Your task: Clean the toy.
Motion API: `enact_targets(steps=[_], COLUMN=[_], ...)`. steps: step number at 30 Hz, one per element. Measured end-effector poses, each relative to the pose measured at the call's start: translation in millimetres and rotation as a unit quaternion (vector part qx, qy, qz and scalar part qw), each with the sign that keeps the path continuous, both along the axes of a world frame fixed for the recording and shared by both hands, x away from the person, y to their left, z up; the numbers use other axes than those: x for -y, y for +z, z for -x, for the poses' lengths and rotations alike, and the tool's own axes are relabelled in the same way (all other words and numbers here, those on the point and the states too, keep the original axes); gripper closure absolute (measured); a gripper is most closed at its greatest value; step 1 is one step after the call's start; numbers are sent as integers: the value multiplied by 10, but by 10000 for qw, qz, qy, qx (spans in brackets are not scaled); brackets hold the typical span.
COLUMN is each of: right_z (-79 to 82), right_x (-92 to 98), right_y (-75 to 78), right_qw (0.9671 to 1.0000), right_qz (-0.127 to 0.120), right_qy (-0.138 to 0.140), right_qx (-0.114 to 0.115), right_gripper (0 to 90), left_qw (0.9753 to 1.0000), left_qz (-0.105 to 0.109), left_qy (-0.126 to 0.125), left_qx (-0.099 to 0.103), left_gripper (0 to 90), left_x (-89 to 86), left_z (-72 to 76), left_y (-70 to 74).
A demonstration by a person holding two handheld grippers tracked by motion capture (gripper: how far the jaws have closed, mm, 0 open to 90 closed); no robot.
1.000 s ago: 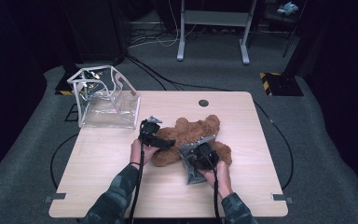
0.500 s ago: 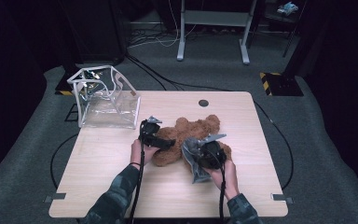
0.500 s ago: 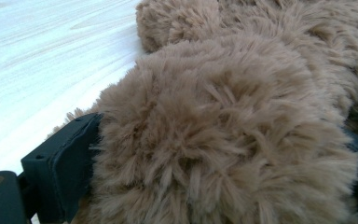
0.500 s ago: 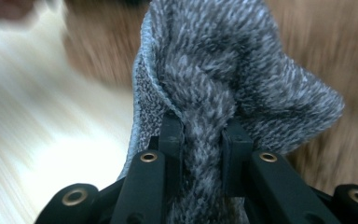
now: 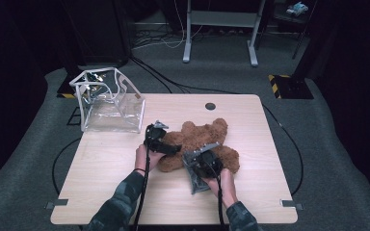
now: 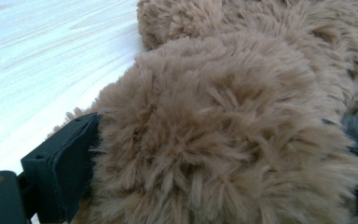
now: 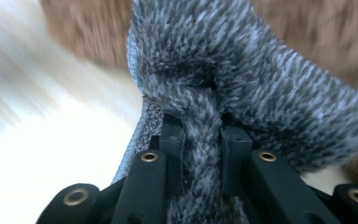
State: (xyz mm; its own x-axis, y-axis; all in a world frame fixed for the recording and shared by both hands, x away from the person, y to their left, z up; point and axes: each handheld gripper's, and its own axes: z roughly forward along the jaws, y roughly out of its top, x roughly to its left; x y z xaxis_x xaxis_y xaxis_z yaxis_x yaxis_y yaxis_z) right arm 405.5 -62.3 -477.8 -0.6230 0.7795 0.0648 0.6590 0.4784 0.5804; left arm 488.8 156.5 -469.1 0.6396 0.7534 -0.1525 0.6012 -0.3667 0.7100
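Grey fuzzy knit, one fold, is pinched between the nearly closed black jaws of the right gripper [image 7: 200,140]; the grey cloth [image 7: 242,79] bunches above them and hangs over the pale table [image 7: 51,154]. In the high view the right gripper [image 5: 203,162] sits at the near right of the brown teddy bear [image 5: 200,142], with the cloth [image 5: 196,182] trailing toward the near edge. The left gripper [image 6: 223,154] has its jaws spread around a thick plush limb of the bear [image 6: 223,116], fur pressed against both pads. In the high view the left gripper [image 5: 160,143] meets the bear's left side. The bear lies at the middle of the wooden table [image 5: 101,163]. A clear plastic bag [image 5: 110,101] stands at the far left corner, well apart.
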Motion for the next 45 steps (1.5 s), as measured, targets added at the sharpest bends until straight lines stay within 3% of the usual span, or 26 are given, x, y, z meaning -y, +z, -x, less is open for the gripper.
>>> enact_targets(steps=[5,9,15,16,19,22,25,29,37,41,45], right_z=[168,228,143,61,-106,-288,-322,-171,8,106,179], right_x=[167,226,213,168,66,-33,-72,-123,114,202,175], right_y=[-168,-111,219,351,443,316,202,52,-123,-210,-191], right_qw=[9996,9996,9998,9988,9978,9990,9992,9999,9997,9993,9996], right_qz=[68,133,-101,-228,-350,-241,-250,9,-226,-222,-21], right_qy=[-63,-1,-20,-69,-163,-124,-176,-27,-59,-35,89], right_qx=[-265,-266,192,435,539,358,249,136,-95,-301,-277], right_gripper=[754,750,745,743,739,748,754,758,760,761,759], left_qw=[9999,10000,10000,9999,10000,10000,10000,10000,10000,9999,9999], left_qz=[120,33,45,74,59,42,-39,-60,0,68,92], left_qy=[110,42,47,65,38,66,58,33,43,62,79], left_qx=[4,-3,-6,-20,-25,-42,-15,-31,-52,-73,-77], left_gripper=[42,42,42,42,42,43,43,42,41,40,39], left_x=[12,3,4,7,-5,-5,11,13,5,-9,-10], left_z=[-4,-9,-10,-9,-14,-17,-12,-10,-18,-40,-49], left_y=[-11,-4,-5,-7,-7,-12,-17,-23,-34,-40,-41])
